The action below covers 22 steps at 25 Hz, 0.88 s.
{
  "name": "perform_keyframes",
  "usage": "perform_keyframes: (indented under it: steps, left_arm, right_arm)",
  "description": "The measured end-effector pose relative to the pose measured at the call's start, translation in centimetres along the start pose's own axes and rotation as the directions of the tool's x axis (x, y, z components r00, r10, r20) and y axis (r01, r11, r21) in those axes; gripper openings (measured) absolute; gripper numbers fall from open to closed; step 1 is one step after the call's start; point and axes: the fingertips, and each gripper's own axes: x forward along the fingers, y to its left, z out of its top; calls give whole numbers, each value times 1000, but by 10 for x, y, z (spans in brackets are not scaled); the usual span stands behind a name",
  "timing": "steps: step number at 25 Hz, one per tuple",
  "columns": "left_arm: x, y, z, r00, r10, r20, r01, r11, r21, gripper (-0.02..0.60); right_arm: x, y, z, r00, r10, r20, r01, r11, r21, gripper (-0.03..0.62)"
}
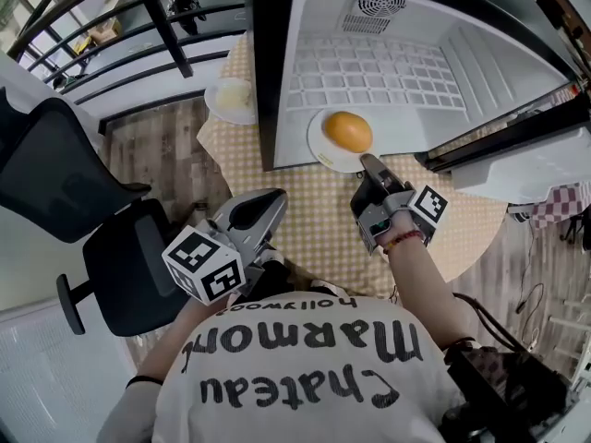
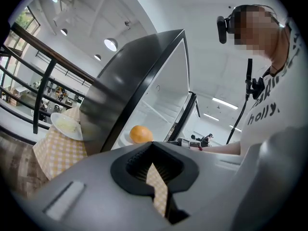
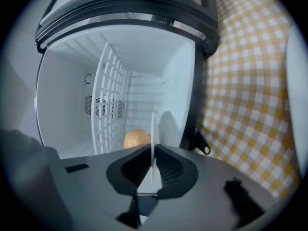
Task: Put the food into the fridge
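A round orange food (image 1: pixel 347 131) lies on a white plate (image 1: pixel 319 144) at the mouth of the open fridge (image 1: pixel 397 109), which stands on a yellow checked table (image 1: pixel 314 220). My right gripper (image 1: pixel 367 162) is shut on the plate's near rim. In the right gripper view the rim (image 3: pixel 153 143) runs edge-on between the jaws, with the orange food (image 3: pixel 136 138) behind it. My left gripper (image 1: pixel 263 201) hovers over the table left of the right one, shut and empty. In the left gripper view the orange food (image 2: pixel 140 134) shows past the fridge's dark side (image 2: pixel 125 95).
A second white plate (image 1: pixel 231 100) with pale food sits on the table left of the fridge. The fridge door (image 1: pixel 517 137) stands open at the right. A white wire shelf (image 3: pixel 108 105) is inside. Black office chairs (image 1: pixel 120 257) stand at the left.
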Motion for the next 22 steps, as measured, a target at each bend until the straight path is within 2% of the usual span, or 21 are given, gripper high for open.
perform_keyframes:
  steps: [6,11,18,22]
  left_arm:
    - [-3,5,3,1000,9,11,-9,1000,-15,6]
    - [-9,10,8,1000,10,25,-9,1000,-22,6]
    - [-22,25,15,998,39,40,-38,999,-33,6]
    - [-24,28,17,998,30,47,-29,999,-23,6]
  right_arm:
    - [13,0,7,998,-63,6,63,998,-29,29]
    - [25,4,6,997,-80,9,80,996,-50,29]
    - [42,14,8,996,-85,6,85,989,-121,29]
    - [51,17,8,995,-97,10,97,980,-174,29]
